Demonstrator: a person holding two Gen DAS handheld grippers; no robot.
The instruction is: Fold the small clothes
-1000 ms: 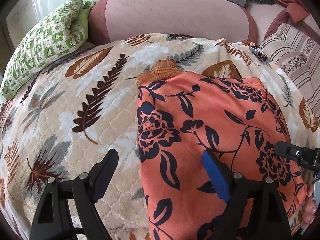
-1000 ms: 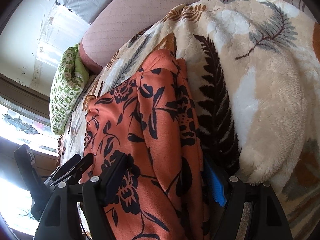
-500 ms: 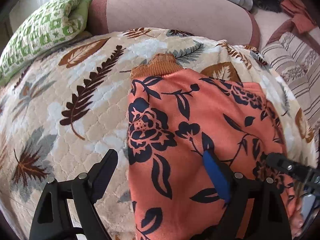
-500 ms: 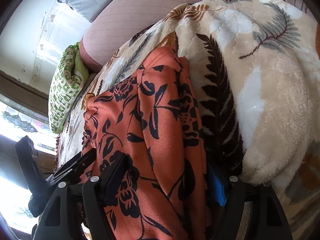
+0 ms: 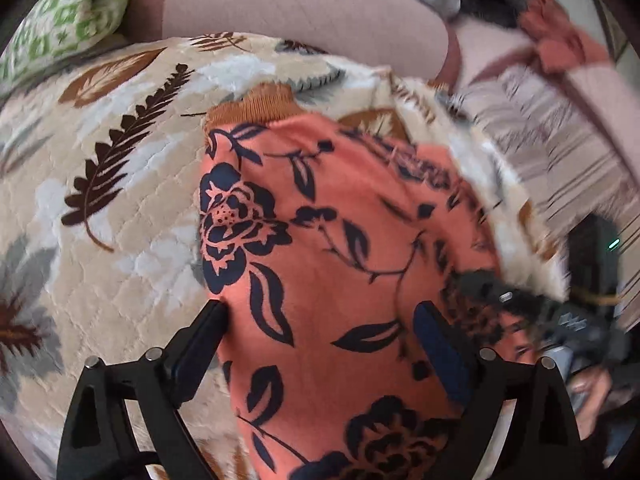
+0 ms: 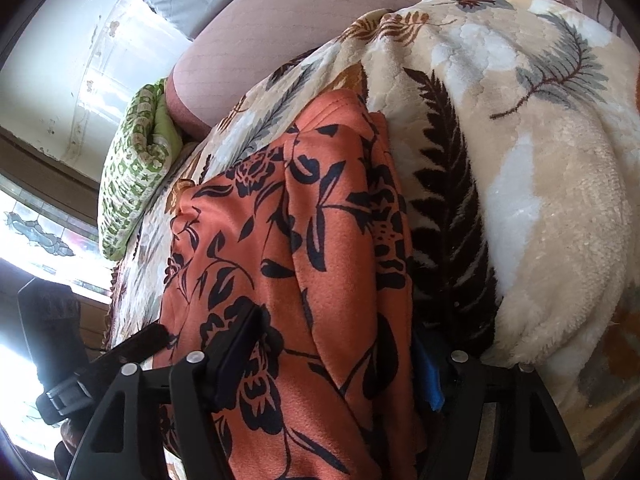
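Observation:
An orange garment (image 5: 320, 220) with dark blue flowers lies flat on a leaf-patterned blanket (image 5: 120, 200), its ribbed brown band (image 5: 252, 104) at the far end. My left gripper (image 5: 320, 308) straddles its near left part. The jaws are opening wide: one finger is at the cloth's left edge and the blue-padded one is over the fabric. In the right wrist view the garment (image 6: 312, 220) fills the span of my right gripper (image 6: 336, 324), whose jaws are closing. Its left finger rests on the cloth. The blue pad is half hidden behind the garment's right edge.
A green patterned pillow (image 5: 60, 28) lies at the far left against the pink sofa back (image 5: 300, 8). A striped cushion (image 5: 560, 152) sits to the right. The fluffy blanket (image 6: 520, 160) bulges up beside the right gripper. A hand (image 5: 592, 388) shows at the lower right.
The left gripper has tipped downward and its jaws have spread, with the left finger now at the garment's edge. The right gripper's jaws have narrowed slightly around the cloth.

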